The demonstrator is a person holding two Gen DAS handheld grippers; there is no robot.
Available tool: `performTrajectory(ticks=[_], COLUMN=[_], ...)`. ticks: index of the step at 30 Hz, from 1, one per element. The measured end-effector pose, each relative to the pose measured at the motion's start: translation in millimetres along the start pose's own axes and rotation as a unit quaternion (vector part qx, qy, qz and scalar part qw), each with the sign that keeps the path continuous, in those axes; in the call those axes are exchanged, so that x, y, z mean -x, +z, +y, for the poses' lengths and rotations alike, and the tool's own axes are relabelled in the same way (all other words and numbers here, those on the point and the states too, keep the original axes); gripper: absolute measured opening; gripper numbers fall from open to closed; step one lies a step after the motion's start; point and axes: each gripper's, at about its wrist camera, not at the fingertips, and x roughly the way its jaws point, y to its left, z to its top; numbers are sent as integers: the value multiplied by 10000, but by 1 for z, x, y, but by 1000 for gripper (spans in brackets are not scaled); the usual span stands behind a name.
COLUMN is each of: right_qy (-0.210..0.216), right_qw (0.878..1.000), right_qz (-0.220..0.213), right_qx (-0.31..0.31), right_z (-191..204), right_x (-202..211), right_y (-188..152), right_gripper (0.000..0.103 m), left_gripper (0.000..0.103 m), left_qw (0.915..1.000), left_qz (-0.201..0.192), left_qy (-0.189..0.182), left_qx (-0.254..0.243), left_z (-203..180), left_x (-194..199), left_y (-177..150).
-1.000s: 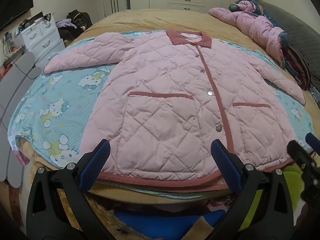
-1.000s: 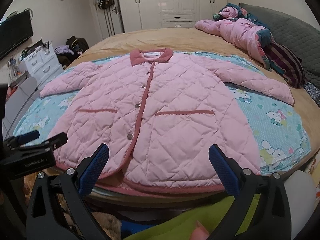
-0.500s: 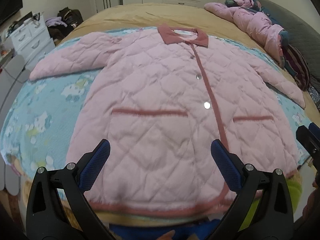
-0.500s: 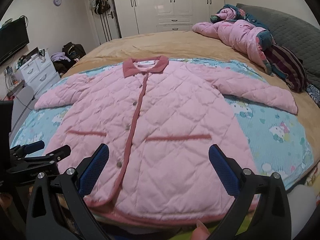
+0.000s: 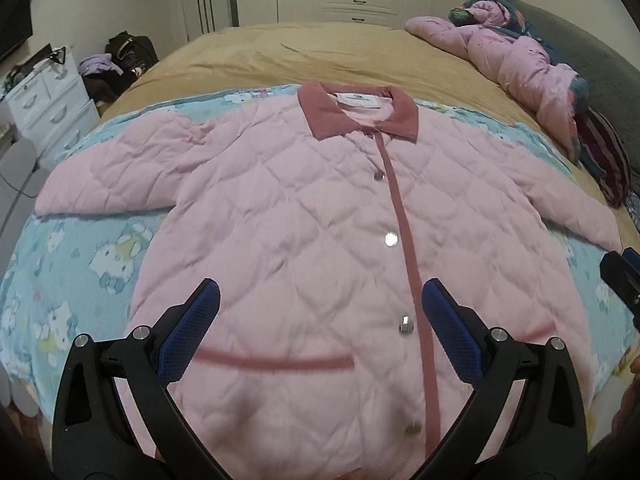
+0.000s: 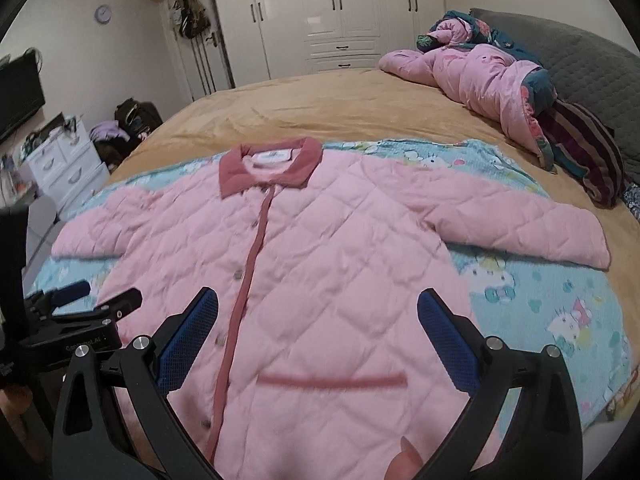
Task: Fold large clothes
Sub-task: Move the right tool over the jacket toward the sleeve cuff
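A pink quilted coat [image 5: 304,216] with a dark pink collar [image 5: 360,114] lies flat and buttoned, front up, sleeves spread, on a blue cartoon-print sheet [image 5: 80,264] on the bed. It also shows in the right wrist view [image 6: 340,264]. My left gripper [image 5: 320,320] is open and empty above the coat's lower left front. My right gripper [image 6: 318,332] is open and empty above the lower right front. The left gripper shows at the left edge of the right wrist view [image 6: 80,304].
A tan bedspread [image 5: 320,52] covers the bed. A heap of pink and dark clothes [image 5: 532,76] lies at the far right by a grey headboard [image 6: 592,68]. White drawers [image 5: 48,108] and bags stand left of the bed. White wardrobes [image 6: 340,12] line the back wall.
Both grippers have moved forward over the coat, from beyond its hem to above its lower front. Both stay open. The coat has not moved.
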Motion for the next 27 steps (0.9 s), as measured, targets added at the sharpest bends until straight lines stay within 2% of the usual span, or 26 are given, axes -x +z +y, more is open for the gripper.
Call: performTrajectory(ticks=[7,14,18,21,27], right_qy=[-174,-768,-1060,-1397,-1725], right_qw=[9995,9944,9863,9758,9544], right_qz=[65,56,127,162,313], right_qx=[-264,-718,-1258,-1672,-2417], right_z=[-38,-100,-149,-194,-264], right_x=[-44,-81,-98,-110,-125], right_y=[37,59,60,55,37], right_gripper=[99,99,99,99,99], left_gripper=[94,94,94,94,94], left_qw=[10000,9997,9994,9992,9982], left_qz=[-50,192,232,295,392], left_qy=[17,-21,-72,-83,-147], left_qx=[-38,-173,-237,-254,-424], left_z=[-18,-45,-68,-80,-106], left_x=[-31,-75,-99,-114,-145], left_y=[43,74,88,95,106])
